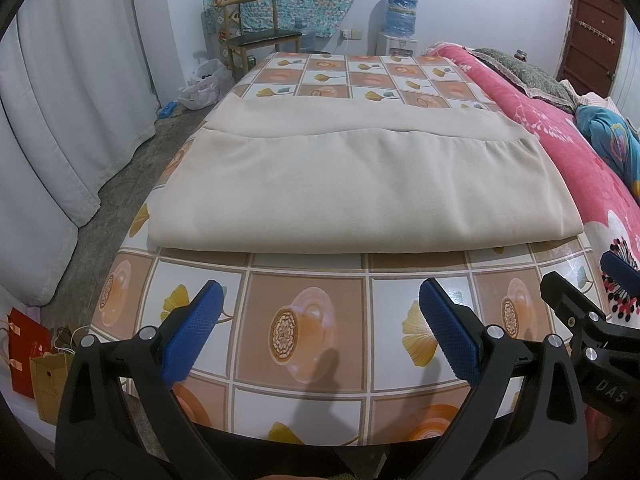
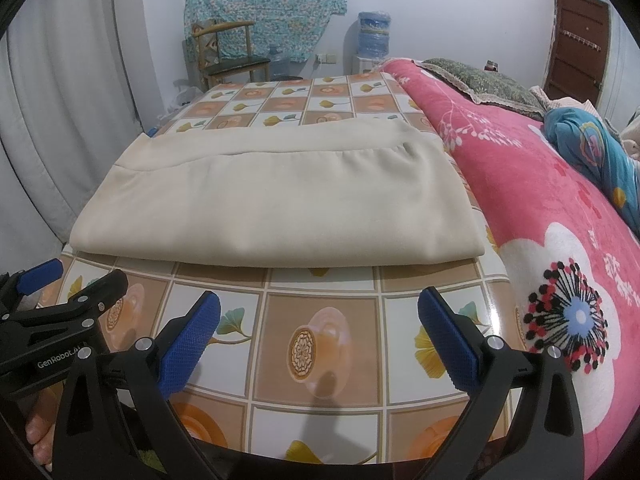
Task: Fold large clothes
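Nearest: left hand-held gripper (image 1: 316, 320) and right hand-held gripper (image 2: 318, 326), both with jaws spread wide and empty, poised above the bare near strip of the tiled-pattern surface (image 1: 308, 364). Beyond: beige cloth (image 1: 352, 184), part-folded in stacked layers, lying flat mid-surface, just beside the pink bed cover (image 2: 540, 200). Risk: pinching only the top layer would likely split the stack and skew the fold.
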`<state>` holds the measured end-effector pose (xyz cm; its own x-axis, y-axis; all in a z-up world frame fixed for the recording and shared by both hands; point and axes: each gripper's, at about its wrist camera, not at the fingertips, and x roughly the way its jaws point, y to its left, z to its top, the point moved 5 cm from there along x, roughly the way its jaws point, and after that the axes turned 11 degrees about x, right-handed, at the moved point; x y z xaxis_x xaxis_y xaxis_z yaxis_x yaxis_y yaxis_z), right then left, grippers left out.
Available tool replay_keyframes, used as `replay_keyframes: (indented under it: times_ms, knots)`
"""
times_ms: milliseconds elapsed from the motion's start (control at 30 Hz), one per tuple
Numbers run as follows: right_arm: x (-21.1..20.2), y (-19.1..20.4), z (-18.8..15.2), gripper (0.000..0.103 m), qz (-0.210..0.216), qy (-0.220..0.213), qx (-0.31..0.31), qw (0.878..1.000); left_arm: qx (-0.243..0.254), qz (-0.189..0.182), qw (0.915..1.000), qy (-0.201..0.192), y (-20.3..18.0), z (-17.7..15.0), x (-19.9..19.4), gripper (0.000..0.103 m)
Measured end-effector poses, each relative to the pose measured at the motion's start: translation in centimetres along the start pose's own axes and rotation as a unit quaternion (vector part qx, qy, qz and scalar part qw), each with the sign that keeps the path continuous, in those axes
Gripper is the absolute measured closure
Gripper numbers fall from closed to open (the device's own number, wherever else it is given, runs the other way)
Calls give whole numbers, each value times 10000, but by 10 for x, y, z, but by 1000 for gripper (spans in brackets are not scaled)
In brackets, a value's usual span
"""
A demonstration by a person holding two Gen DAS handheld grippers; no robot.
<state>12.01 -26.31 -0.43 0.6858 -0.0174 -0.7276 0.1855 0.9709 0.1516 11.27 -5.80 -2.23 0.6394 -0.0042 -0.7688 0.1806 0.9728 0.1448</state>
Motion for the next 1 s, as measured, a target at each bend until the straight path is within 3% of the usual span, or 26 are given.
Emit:
replay_keyframes:
  times_ms: [1000]
  knots:
    - [0,-2,0,7,4,8,5,10000,-2,-17,10000,54,2,-2,3,8]
